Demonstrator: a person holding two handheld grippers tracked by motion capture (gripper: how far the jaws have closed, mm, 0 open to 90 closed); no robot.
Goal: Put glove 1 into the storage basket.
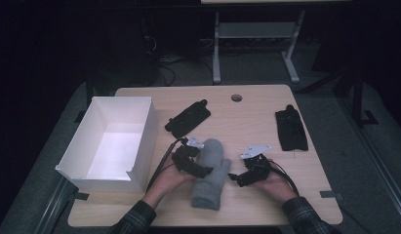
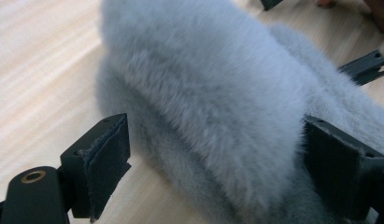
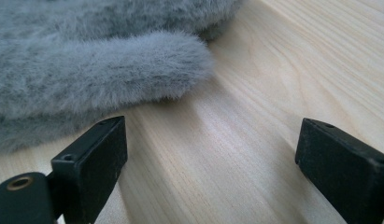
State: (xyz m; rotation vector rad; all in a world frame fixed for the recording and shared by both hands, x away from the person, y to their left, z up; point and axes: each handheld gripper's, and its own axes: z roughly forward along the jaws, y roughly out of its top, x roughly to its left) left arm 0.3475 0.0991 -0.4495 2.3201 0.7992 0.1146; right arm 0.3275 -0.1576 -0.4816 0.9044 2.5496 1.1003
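A grey fuzzy mitten [image 1: 210, 175] lies on the wooden table near its front edge, cuff toward the person. My left gripper [image 1: 200, 168] sits at the mitten's left side. In the left gripper view the jaws [image 2: 213, 172] stand wide with the mitten's furry edge [image 2: 213, 93] between them; the left pad [image 2: 105, 158] is clear of the fur and the right one brushes it. My right gripper [image 1: 237, 178] rests at the mitten's right, open [image 3: 208, 163] over bare wood, with the mitten's thumb [image 3: 133, 65] just ahead of its left jaw.
An empty white box [image 1: 139, 141] stands at the table's left. Two black gloves lie farther back, one near the middle [image 1: 188, 118] and one at the right [image 1: 290, 129]. A cable hole [image 1: 236, 97] is at the far edge.
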